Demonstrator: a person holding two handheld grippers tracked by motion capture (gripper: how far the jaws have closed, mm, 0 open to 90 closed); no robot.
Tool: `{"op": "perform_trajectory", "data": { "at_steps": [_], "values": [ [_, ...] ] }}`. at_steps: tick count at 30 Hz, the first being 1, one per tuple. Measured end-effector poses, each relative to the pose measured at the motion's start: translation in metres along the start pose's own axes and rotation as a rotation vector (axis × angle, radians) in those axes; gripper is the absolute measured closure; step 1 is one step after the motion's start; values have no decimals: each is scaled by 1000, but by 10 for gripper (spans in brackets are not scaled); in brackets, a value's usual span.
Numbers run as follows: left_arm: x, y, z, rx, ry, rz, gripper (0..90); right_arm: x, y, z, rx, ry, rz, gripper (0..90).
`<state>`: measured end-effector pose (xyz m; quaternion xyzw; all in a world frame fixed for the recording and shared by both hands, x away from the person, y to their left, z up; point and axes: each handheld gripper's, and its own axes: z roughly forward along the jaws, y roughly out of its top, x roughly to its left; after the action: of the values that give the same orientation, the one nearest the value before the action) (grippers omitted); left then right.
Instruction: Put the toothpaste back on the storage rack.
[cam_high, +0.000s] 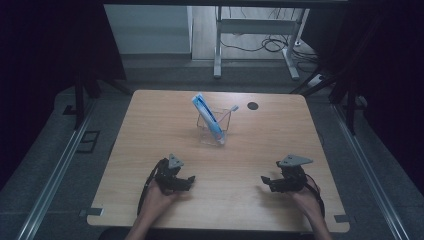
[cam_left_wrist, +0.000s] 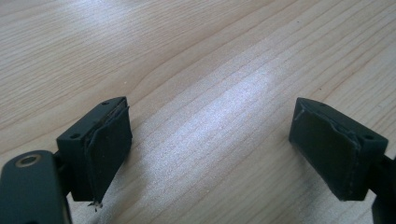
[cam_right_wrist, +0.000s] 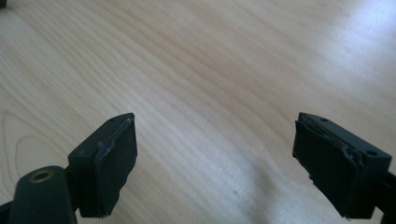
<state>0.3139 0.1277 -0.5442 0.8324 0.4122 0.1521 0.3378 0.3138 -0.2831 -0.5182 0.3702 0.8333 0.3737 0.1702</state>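
We see the clear holder (cam_high: 212, 127) with a blue tube (cam_high: 206, 116) and toothbrush (cam_high: 227, 112); nearer us, left gripper (cam_high: 189, 181) and right gripper (cam_high: 265, 181) both rest spread, gripping nothing.

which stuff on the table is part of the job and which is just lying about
Part of the job:
- clear holder at the table's middle
- blue tube leaning in it
- toothbrush standing in it
- left gripper, open, resting on the table
- right gripper, open, resting on the table

Just lying about:
- dark round spot near the far edge
- wooden table itself
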Motion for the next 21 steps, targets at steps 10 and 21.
{"op": "perform_trajectory", "data": {
  "at_steps": [10, 21],
  "values": [
    [0, 0, 0, 0, 0, 0, 131, 3, -20, 6, 26, 6, 16, 135],
    [0, 0, 0, 0, 0, 1, 132, 3, -25, 8, 33, -2, 15, 132]
  ]
}}
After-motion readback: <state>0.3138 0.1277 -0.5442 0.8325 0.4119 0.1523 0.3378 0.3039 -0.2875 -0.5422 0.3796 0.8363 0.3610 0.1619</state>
